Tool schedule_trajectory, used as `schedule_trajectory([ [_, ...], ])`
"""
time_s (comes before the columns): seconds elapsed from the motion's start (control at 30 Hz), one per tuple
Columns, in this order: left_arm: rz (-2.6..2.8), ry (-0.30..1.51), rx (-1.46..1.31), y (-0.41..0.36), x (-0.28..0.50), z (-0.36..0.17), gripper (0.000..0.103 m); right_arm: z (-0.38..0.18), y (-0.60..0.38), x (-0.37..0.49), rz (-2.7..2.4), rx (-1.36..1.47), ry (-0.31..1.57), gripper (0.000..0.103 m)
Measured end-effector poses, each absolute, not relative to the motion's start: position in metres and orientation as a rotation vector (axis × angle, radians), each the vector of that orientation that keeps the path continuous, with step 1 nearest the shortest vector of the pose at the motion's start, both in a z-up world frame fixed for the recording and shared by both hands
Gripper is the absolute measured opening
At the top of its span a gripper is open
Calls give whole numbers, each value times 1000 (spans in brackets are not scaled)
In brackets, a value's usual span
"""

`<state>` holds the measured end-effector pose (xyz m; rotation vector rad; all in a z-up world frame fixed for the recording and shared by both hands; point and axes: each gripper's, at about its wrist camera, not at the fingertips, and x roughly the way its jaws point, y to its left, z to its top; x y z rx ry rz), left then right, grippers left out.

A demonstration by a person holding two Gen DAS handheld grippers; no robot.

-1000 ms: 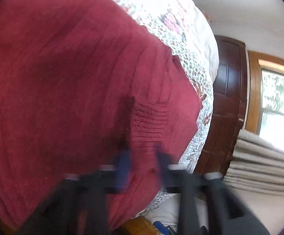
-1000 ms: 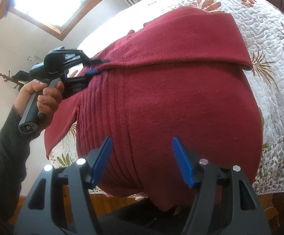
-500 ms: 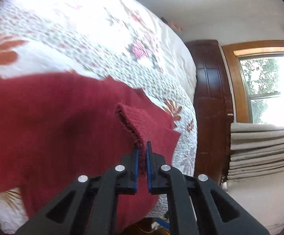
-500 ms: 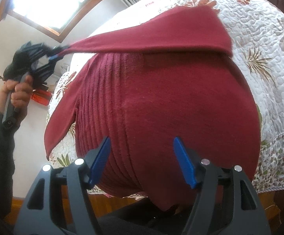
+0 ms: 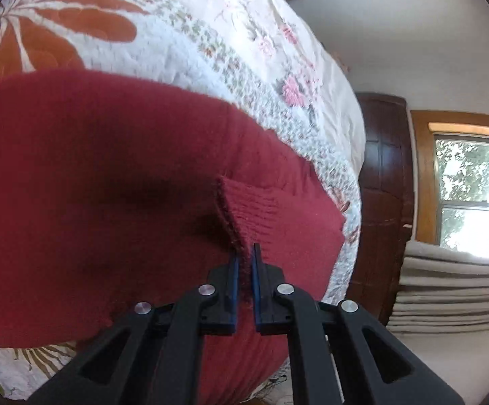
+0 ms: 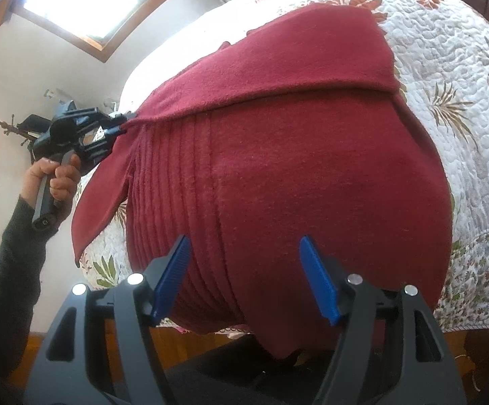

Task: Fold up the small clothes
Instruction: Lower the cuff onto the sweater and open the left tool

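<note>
Dark red knit sweater (image 6: pixel 278 168) spread across the floral quilt (image 6: pixel 463 84) at the bed's near edge, its hem overhanging. Left gripper (image 5: pixel 244 263), fingers nearly closed, pinches the ribbed sleeve cuff (image 5: pixel 244 206) and holds the sleeve folded across the body. Right gripper (image 6: pixel 244 280) hovers wide-spread above the ribbed hem, holding nothing.

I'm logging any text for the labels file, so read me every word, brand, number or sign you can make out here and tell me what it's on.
None can be read. A small red mark on the white quilt, near its far edge, may be lettering, but it is too small and blurred. The red sweater and both grippers show no label or print.
</note>
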<state>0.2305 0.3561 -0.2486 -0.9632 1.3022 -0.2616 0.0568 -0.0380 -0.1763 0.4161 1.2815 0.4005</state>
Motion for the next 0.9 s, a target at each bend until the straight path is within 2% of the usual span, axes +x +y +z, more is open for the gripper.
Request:
schedule_trajectory([
  [0.13, -180, 1305, -930, 365, 229, -254, 11, -178, -39, 60, 402, 419, 1287, 68],
  [0.23, -121, 1258, -793, 364, 224, -223, 16, -174, -39, 61, 409, 402, 1276, 68],
  [0.27, -132, 1223, -760, 359, 222, -208, 20, -174, -40, 61, 408, 402, 1273, 68],
  [0.3, -156, 1199, -751, 353, 221, -199, 29, -174, -41, 62, 406, 405, 1273, 69],
  [0.33, -198, 1184, -751, 342, 223, -193, 34, -175, -41, 64, 404, 411, 1277, 69],
  [0.4, -248, 1195, -759, 324, 231, -198, 44, -177, -40, 66, 412, 414, 1288, 69],
  [0.57, -224, 1273, -818, 307, 241, -250, 44, -163, -32, 68, 458, 361, 1265, 69],
  [0.67, -242, 1231, -875, 318, 230, -248, 46, -158, -36, 67, 459, 352, 1254, 71],
  [0.77, -221, 1113, -917, 346, 198, -224, 72, -158, -43, 70, 447, 364, 1260, 71],
  [0.9, -96, 955, -1021, 420, 124, -207, 87, -158, -43, 79, 458, 369, 1266, 71],
])
